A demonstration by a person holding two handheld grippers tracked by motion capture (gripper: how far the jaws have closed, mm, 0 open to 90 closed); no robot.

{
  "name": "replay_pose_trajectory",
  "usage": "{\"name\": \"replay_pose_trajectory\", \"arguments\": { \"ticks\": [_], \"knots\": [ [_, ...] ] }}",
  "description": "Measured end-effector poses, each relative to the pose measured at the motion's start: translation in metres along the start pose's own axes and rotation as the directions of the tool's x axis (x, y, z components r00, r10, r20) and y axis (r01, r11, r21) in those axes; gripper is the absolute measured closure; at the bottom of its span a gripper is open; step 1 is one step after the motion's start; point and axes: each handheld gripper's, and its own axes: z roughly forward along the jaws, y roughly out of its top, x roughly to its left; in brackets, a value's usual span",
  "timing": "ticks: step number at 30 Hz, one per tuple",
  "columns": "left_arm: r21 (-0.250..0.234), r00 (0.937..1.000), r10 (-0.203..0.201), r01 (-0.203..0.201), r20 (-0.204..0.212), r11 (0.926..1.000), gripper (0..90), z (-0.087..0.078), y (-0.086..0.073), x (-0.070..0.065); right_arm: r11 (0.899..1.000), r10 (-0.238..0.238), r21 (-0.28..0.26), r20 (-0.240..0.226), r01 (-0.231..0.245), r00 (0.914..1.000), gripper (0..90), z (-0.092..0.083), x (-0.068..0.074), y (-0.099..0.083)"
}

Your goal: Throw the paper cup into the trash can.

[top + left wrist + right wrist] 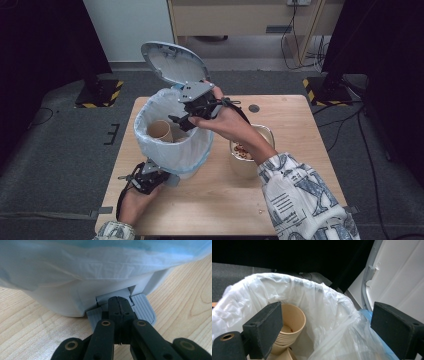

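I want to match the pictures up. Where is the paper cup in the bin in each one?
High view: the paper cup stands inside the bin's white bag, left of centre.
Left gripper view: not in it; the bag hangs over the bin's outside.
Right gripper view: the cup sits low, left of centre.
Shared landmark: the white bag.

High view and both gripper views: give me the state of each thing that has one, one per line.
Bin lid: flipped up, open.
Pedal: left gripper on it, jaws shut.
Bin liner: fitted over the rim.
Paper cups: stacked, lying inside the liner.
Right gripper: open above the bin, nothing between its jaws.
Cup on the table: upright, brown bits inside.
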Motion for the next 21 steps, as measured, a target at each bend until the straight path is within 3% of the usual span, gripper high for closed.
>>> {"name": "replay_pose_trajectory", "arguments": {
  "ticks": [15,21],
  "knots": [
    [-0.002,1.0000,0.001,-0.001,-0.001,1.0000,89.9,0.000,0.000,0.000,1.000,-0.021,0.025,0.050,0.020,0.9985,11.0,-0.013,-0.010,-0.013],
    [-0.001,1.0000,0.002,-0.002,-0.001,1.0000,89.9,0.000,0.000,0.000,1.000,-0.007,0.025,0.065,0.005,0.9978,10.7,-0.022,-0.015,-0.018]
  ]
}}
